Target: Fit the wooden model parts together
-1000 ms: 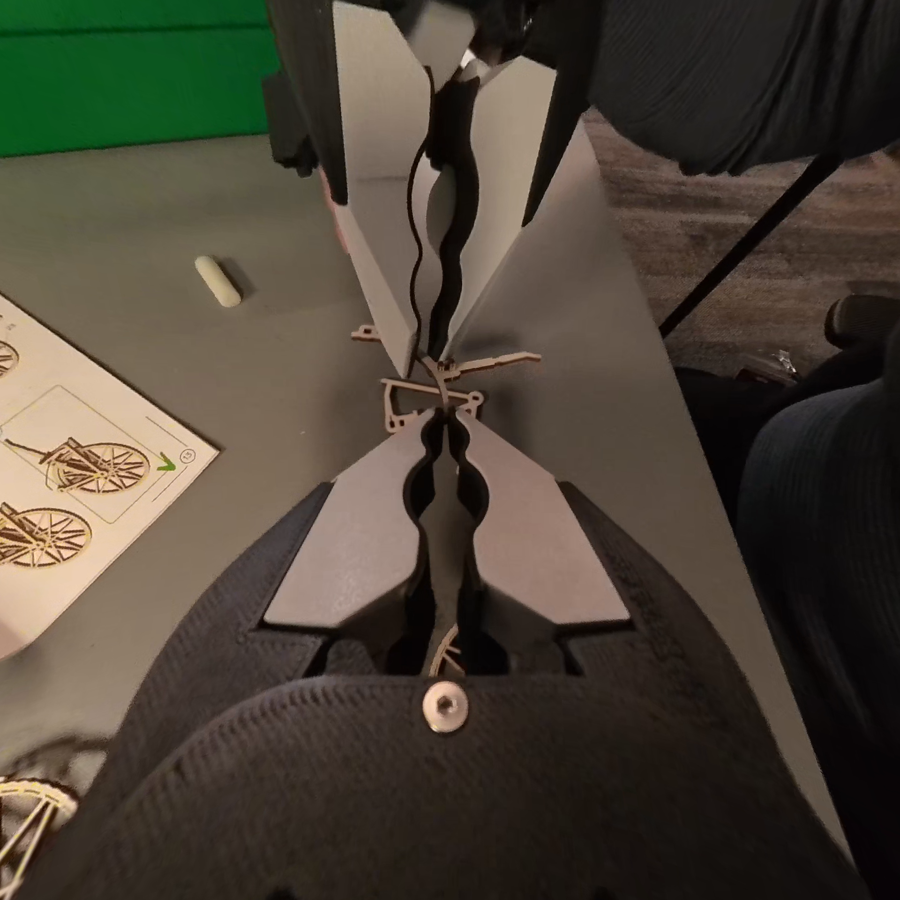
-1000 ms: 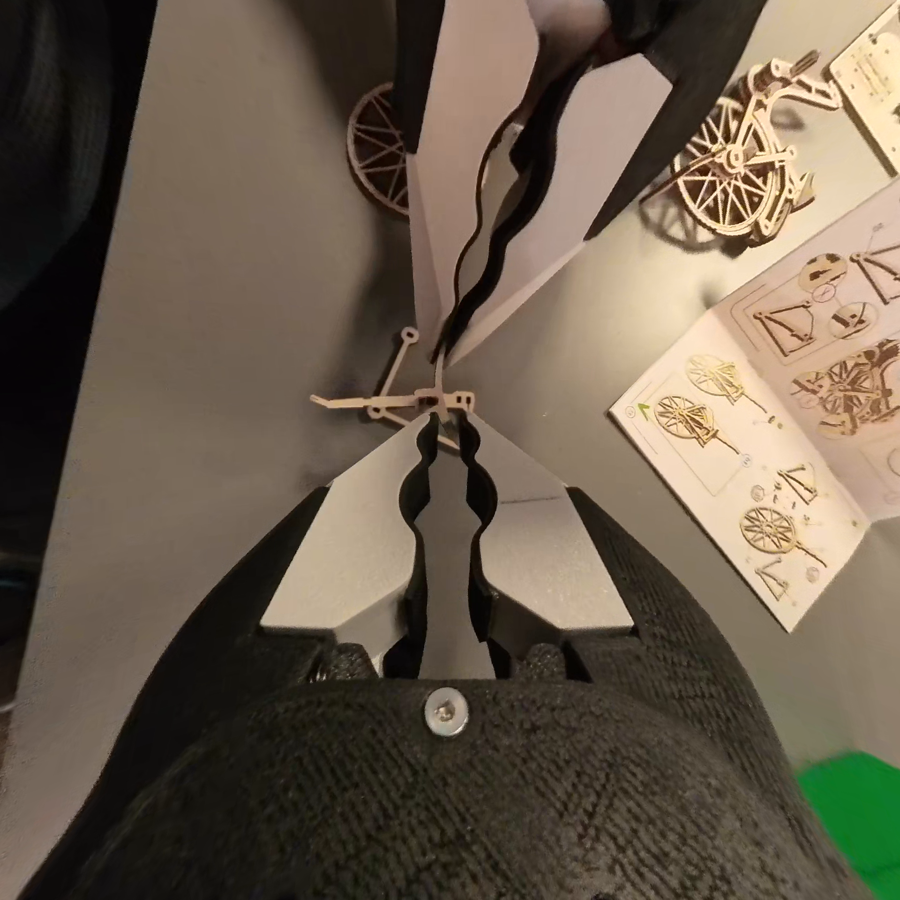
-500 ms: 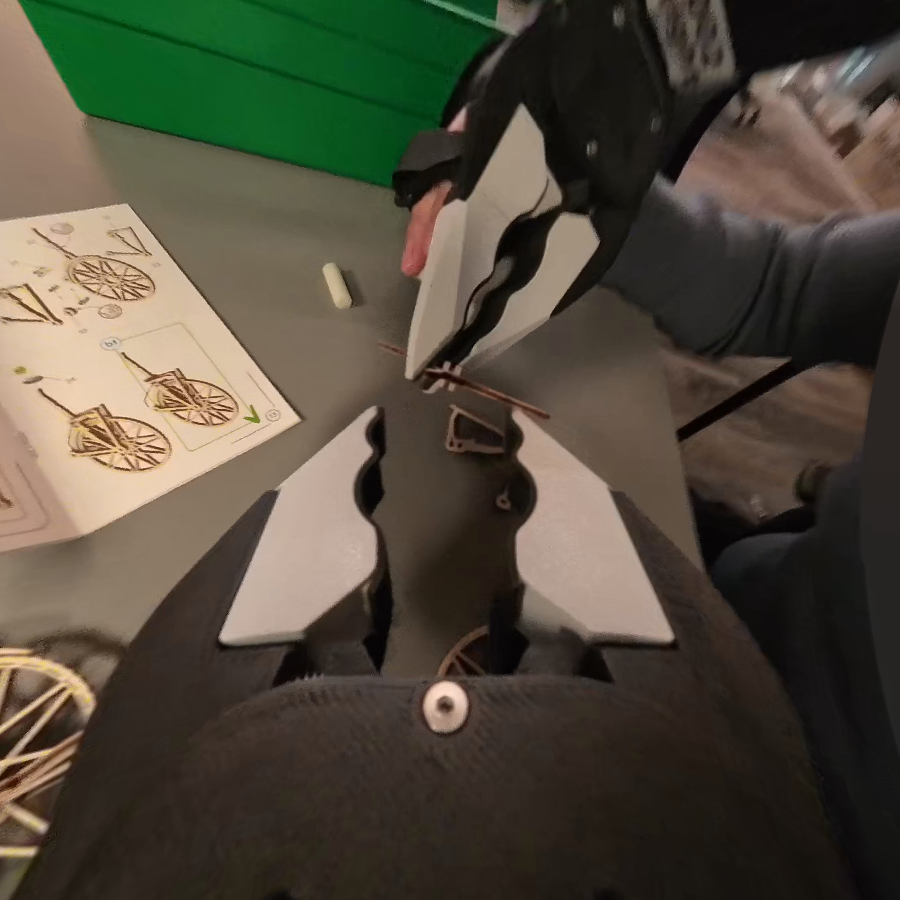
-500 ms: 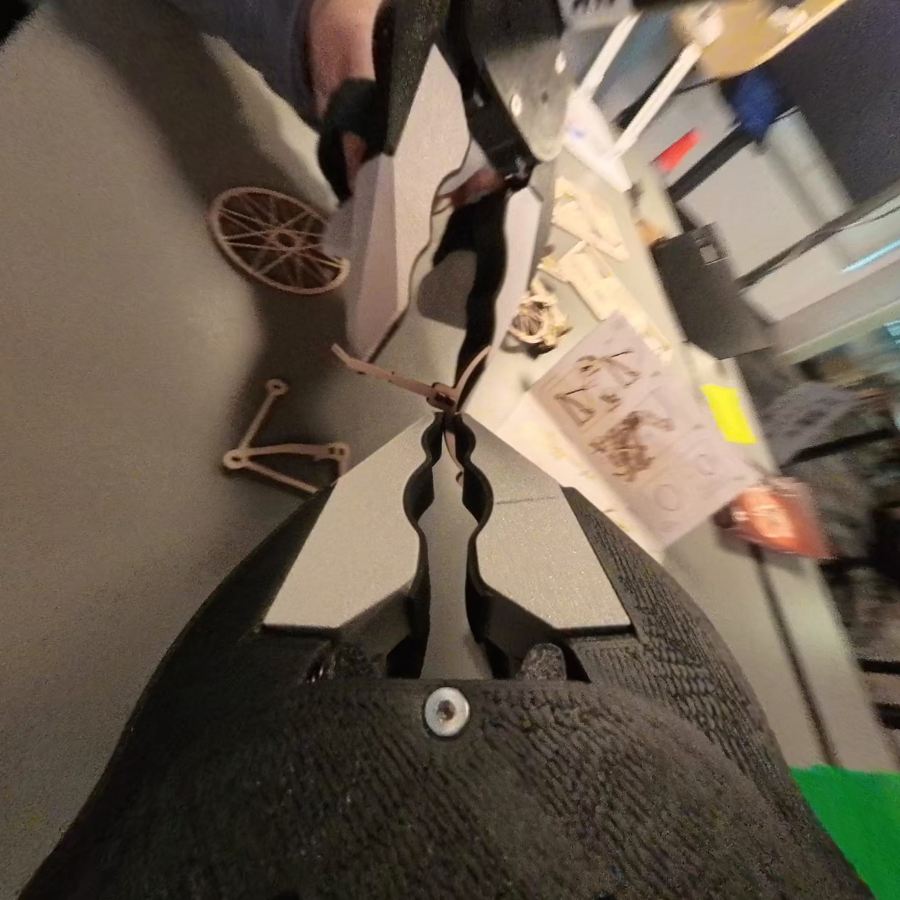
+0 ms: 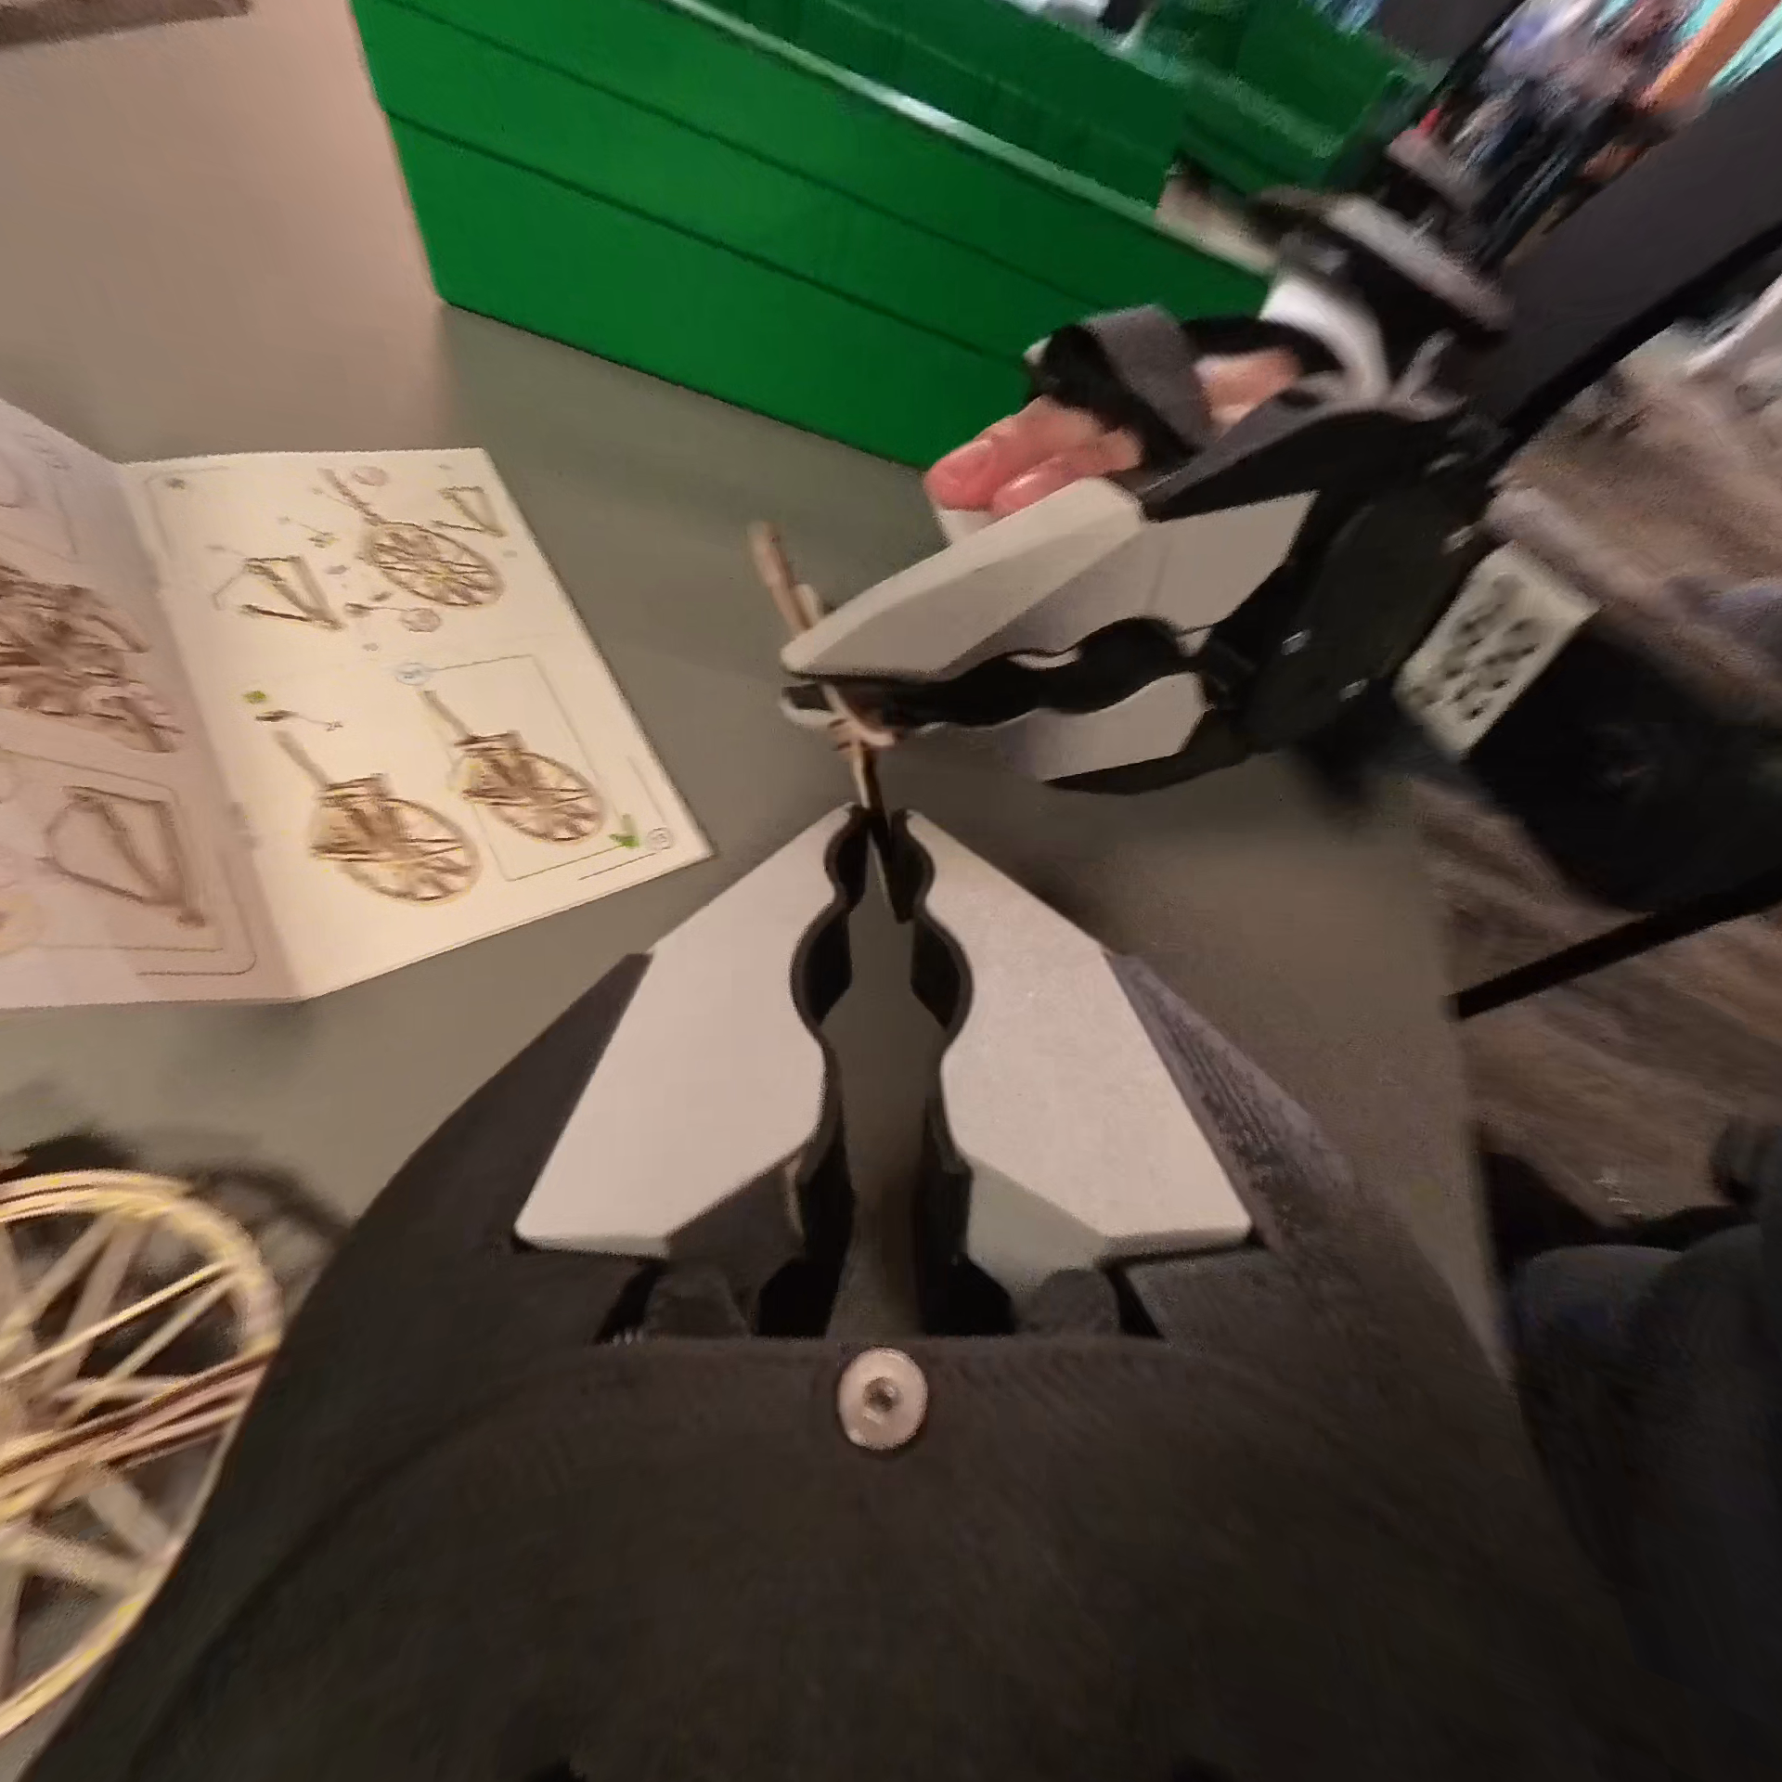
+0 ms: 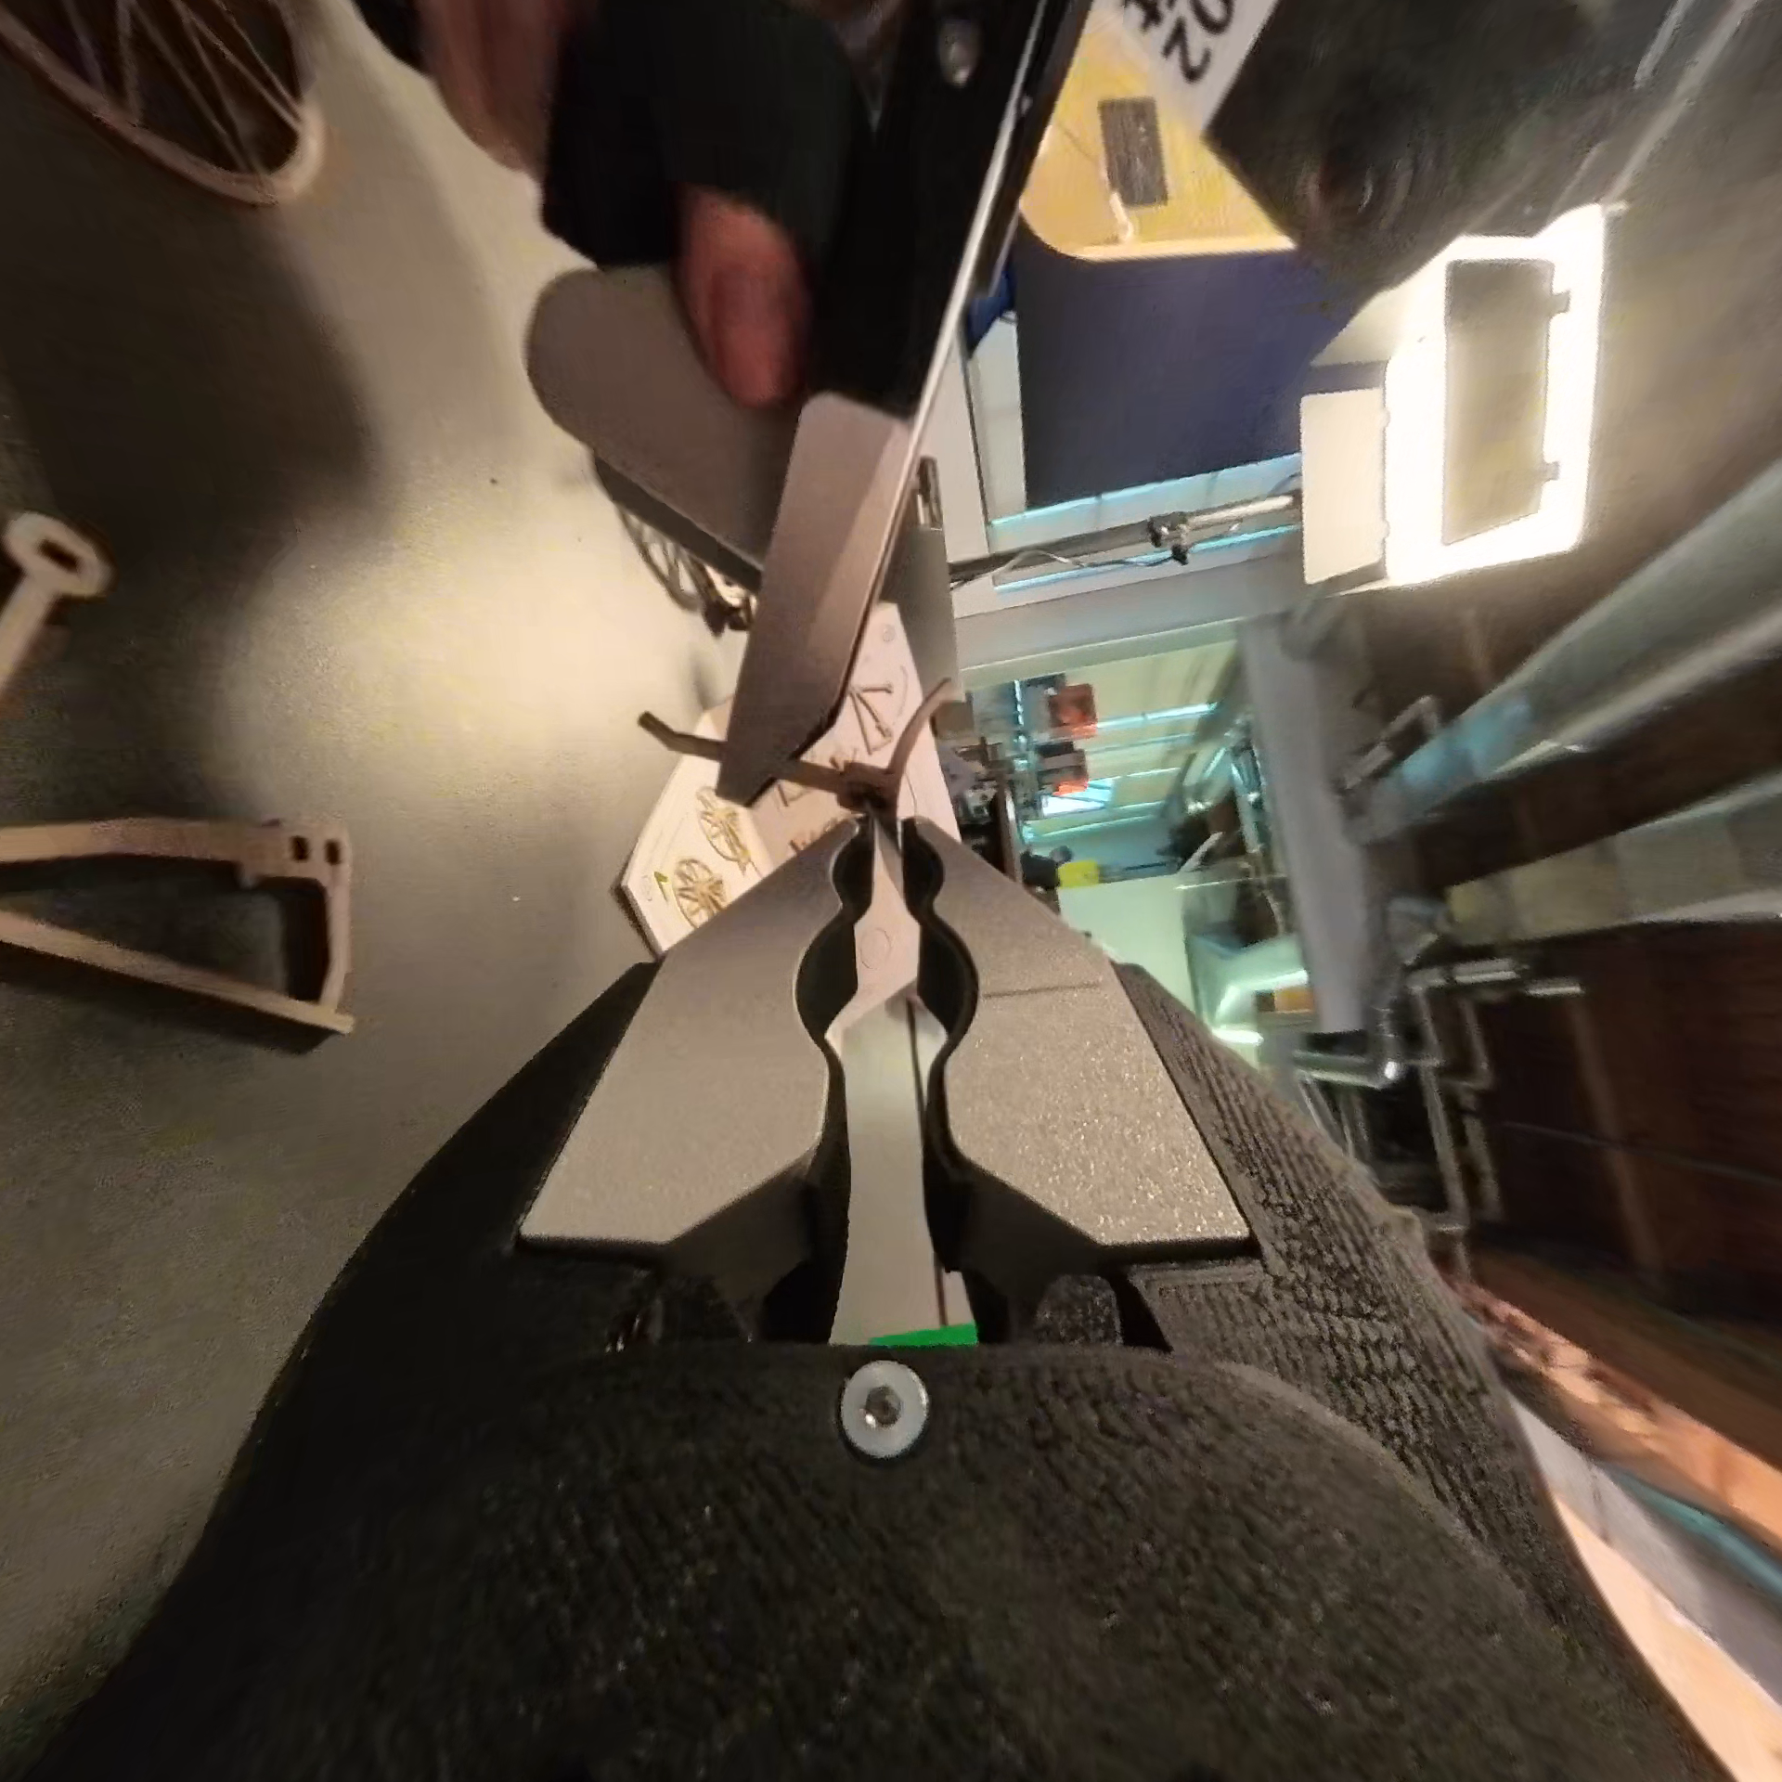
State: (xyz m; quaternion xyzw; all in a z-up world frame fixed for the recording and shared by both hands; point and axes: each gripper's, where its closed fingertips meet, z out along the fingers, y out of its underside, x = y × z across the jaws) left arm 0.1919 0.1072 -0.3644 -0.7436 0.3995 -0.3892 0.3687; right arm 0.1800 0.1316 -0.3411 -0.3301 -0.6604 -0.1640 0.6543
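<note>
A thin wooden lever part (image 5: 841, 718) is held in the air between both grippers. My left gripper (image 5: 879, 837) is shut on its lower end, and the jaws are nearly touching. My right gripper (image 5: 820, 696) comes in from the right, shut on the part's middle; the part's far end (image 5: 774, 557) sticks up past it. In the right wrist view my right gripper (image 6: 879, 831) is shut on the same part (image 6: 868, 771), and the left gripper (image 6: 771, 776) reaches down from above onto it. A wooden triangular frame (image 6: 289, 916) lies on the table.
An open instruction booklet (image 5: 386, 723) lies left on the grey table (image 5: 627, 482). Stacked green boxes (image 5: 771, 241) stand behind it. A spoked wooden wheel model (image 5: 96, 1350) sits at the near left. Another wheel (image 6: 193, 125) and a small wooden piece (image 6: 48, 579) lie on the table. The tips of both grippers are at nearly the same place.
My left gripper, open half a second ago with the triangular frame left on the table, has shut on the lever part. Both grippers have turned and lifted; the right stayed shut.
</note>
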